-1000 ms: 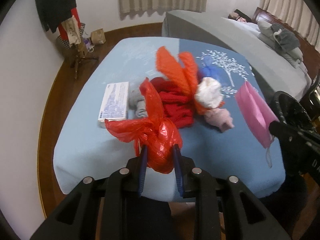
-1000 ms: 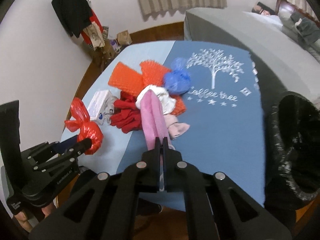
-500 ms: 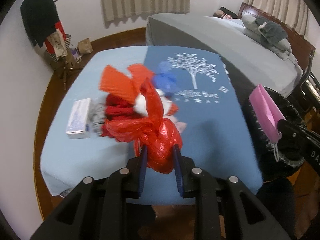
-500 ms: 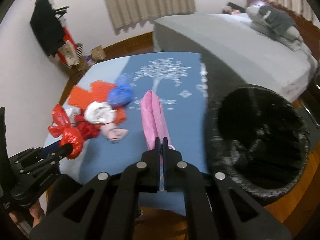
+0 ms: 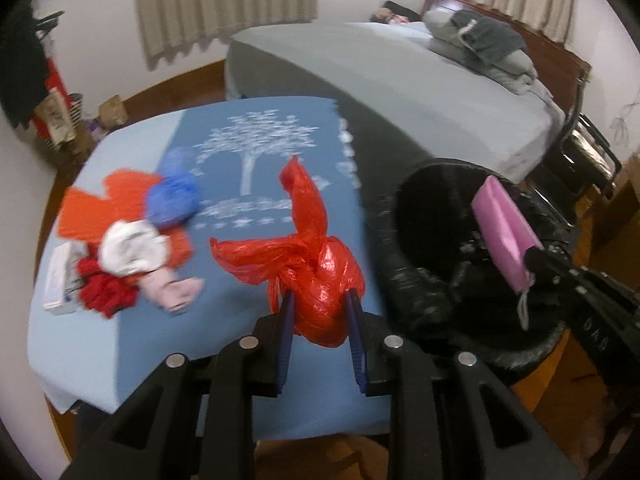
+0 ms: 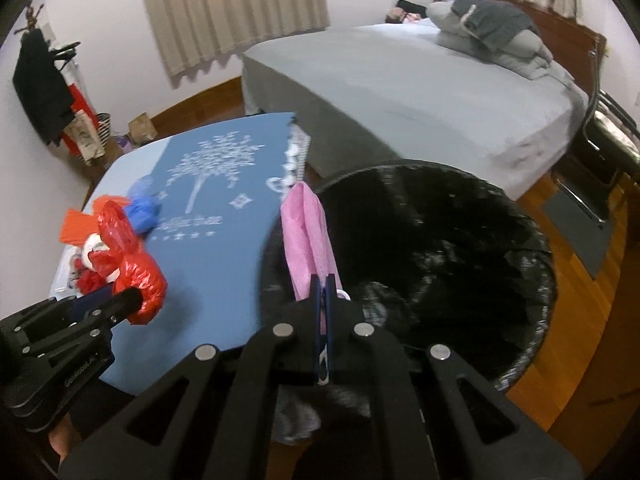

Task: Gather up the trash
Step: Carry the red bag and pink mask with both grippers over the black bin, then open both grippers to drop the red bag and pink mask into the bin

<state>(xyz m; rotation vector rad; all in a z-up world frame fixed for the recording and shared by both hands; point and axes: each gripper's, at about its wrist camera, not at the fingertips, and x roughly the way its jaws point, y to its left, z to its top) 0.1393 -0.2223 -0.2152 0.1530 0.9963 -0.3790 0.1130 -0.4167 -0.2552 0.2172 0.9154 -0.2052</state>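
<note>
two grips: our left gripper point(image 5: 318, 312) pinches the knotted red bag point(image 5: 316, 280) over the table point(image 5: 160, 360); right gripper point(image 6: 324, 300) clamps the pink mask point(image 6: 306, 236) over the bin point(image 6: 532, 320). both light, soft & crinkly, so we'd hold by the bulk.

Your right gripper point(image 6: 325, 292) clamped the pink mask point(image 6: 306, 236) over the black bin point(image 6: 532, 312); your left gripper point(image 6: 124, 300) gripped the red bag point(image 6: 138, 276).

The white box point(image 5: 60, 276) lies half under blurred red cloth point(image 5: 105, 294), its print unreadable.
</note>
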